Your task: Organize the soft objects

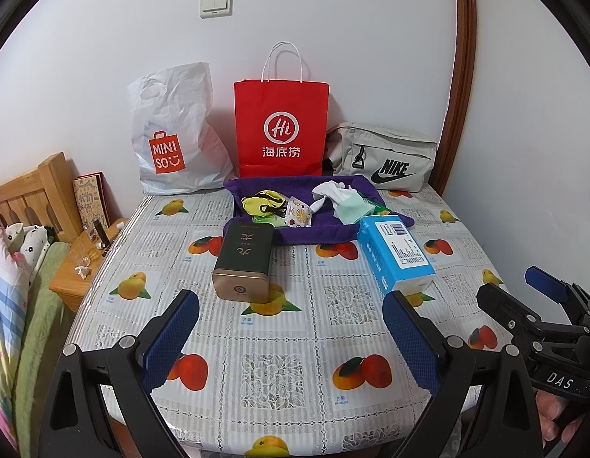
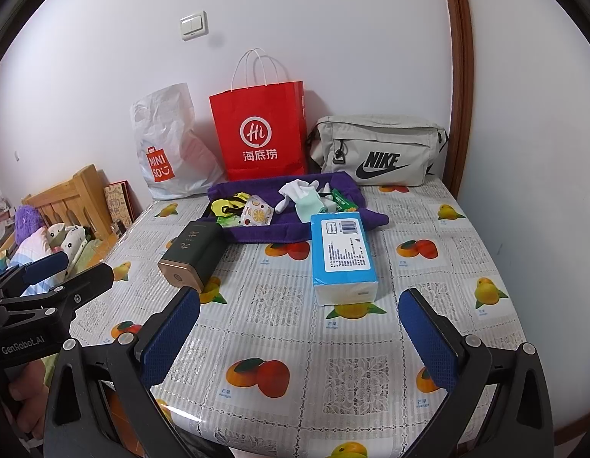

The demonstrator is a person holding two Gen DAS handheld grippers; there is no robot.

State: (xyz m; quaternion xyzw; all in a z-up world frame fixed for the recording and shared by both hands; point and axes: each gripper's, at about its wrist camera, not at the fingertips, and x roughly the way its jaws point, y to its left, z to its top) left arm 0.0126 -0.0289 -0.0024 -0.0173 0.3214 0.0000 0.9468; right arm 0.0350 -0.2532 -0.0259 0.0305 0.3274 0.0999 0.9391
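Note:
A purple towel (image 1: pixel 314 231) (image 2: pixel 256 231) lies at the far middle of the table. On it lie yellow socks (image 1: pixel 262 200) (image 2: pixel 230 202), a fruit-print pouch (image 1: pixel 296 213) (image 2: pixel 256 212), white socks (image 1: pixel 329 191) (image 2: pixel 295 191) and a mint cloth (image 1: pixel 352 206) (image 2: pixel 310 204). A blue tissue pack (image 1: pixel 396 252) (image 2: pixel 342 252) and a dark box with a gold end (image 1: pixel 243 265) (image 2: pixel 192 255) lie nearer. My left gripper (image 1: pixel 291 337) is open and empty over the near table. My right gripper (image 2: pixel 300 337) is open and empty beside it.
A white Miniso bag (image 1: pixel 176 133), a red paper bag (image 1: pixel 281 126) and a grey Nike bag (image 1: pixel 382 158) stand against the back wall. A bed and wooden nightstand (image 1: pixel 77 271) lie left of the table. The fruit-print tablecloth (image 1: pixel 279 374) covers the table.

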